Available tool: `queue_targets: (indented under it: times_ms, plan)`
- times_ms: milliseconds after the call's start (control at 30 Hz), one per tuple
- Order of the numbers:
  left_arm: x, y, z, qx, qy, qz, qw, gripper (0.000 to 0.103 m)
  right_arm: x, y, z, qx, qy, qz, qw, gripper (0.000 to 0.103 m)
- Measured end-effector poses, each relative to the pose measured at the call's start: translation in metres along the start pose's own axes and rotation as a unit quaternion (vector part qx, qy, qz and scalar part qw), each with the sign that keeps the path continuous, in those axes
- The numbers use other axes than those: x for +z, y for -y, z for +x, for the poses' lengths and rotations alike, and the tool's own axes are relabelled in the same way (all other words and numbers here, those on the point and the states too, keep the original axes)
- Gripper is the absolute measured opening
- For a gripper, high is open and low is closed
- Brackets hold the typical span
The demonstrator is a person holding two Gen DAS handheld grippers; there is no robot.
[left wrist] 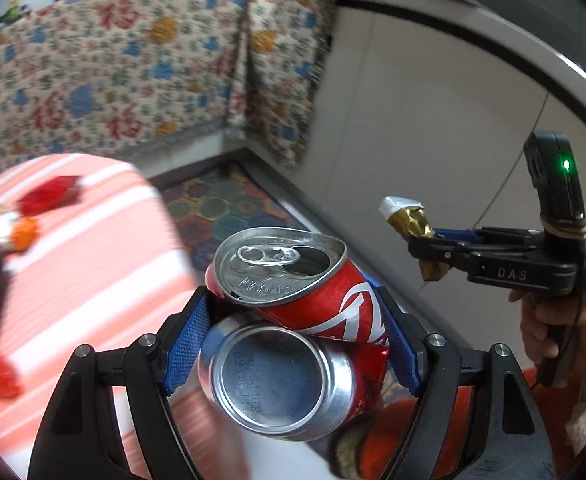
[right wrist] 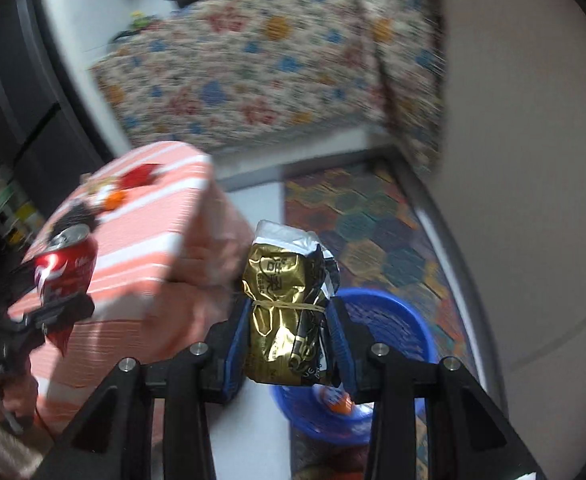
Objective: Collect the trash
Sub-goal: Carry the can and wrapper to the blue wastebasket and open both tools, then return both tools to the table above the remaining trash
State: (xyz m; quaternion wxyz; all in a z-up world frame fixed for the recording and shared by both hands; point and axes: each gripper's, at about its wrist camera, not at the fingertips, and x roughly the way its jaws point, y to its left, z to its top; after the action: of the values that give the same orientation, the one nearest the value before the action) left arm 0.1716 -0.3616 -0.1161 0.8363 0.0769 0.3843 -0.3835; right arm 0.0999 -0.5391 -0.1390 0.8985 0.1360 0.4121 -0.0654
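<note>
My left gripper (left wrist: 293, 332) is shut on a crushed red soda can (left wrist: 293, 320), bent double, held in the air beside the striped table (left wrist: 93, 264). The can also shows in the right wrist view (right wrist: 67, 266). My right gripper (right wrist: 289, 340) is shut on a gold foil packet (right wrist: 285, 312) bound with a rubber band, held above a blue basket (right wrist: 389, 320). In the left wrist view the right gripper (left wrist: 421, 248) holds the gold packet (left wrist: 407, 220) to the right of the can.
More wrappers lie on the pink-and-white striped table: red ones (left wrist: 53, 196) and an orange-white one (left wrist: 17, 232). A patterned blanket (left wrist: 133, 64) hangs behind. A colourful hexagon rug (right wrist: 373, 220) covers the floor. The blue basket holds an orange-white item (right wrist: 337, 398).
</note>
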Motion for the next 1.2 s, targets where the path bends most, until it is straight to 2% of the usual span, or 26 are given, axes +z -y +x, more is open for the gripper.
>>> queue_targets:
  times_ms: [133, 367, 567, 667, 800, 900, 1033, 1133, 1200]
  plan:
    - [-0.003, 0.027, 0.038, -0.012, -0.019, 0.013, 0.9997, 0.080, -0.005, 0.039, 0.011, -0.017, -0.027, 0.052, 0.998, 0.039]
    - [-0.012, 0.052, 0.089, -0.019, -0.046, 0.025, 0.9984, 0.080, -0.012, 0.070, 0.019, -0.028, -0.039, 0.084, 0.995, 0.040]
    - [-0.018, 0.054, 0.112, -0.025, -0.057, 0.034, 0.9975, 0.083, -0.012, 0.080, 0.027, -0.045, -0.038, 0.095, 0.994, 0.045]
    - [-0.020, 0.055, 0.120, -0.026, -0.057, 0.038, 0.9973, 0.088, -0.012, 0.089, 0.030, -0.036, -0.040, 0.113, 0.992, 0.052]
    - [-0.021, 0.054, 0.124, -0.022, -0.056, 0.037, 0.9975, 0.089, -0.008, 0.091, 0.027, -0.038, -0.030, 0.119, 0.992, 0.053]
    - [-0.015, 0.046, 0.109, -0.015, -0.042, 0.027, 0.9986, 0.089, -0.002, 0.086, 0.020, -0.039, -0.010, 0.114, 0.993, 0.053]
    - [-0.006, 0.035, 0.051, 0.013, 0.007, 0.014, 0.9998, 0.090, 0.008, 0.071, 0.003, -0.054, 0.034, 0.084, 0.994, 0.054]
    - [-0.007, 0.021, 0.003, 0.055, 0.032, 0.007, 0.9980, 0.102, 0.016, 0.049, -0.009, -0.058, 0.071, 0.054, 0.994, 0.060]
    - [-0.017, 0.005, -0.027, 0.116, 0.033, 0.000, 0.9927, 0.102, 0.020, 0.033, -0.016, -0.051, 0.094, 0.033, 0.994, 0.061]
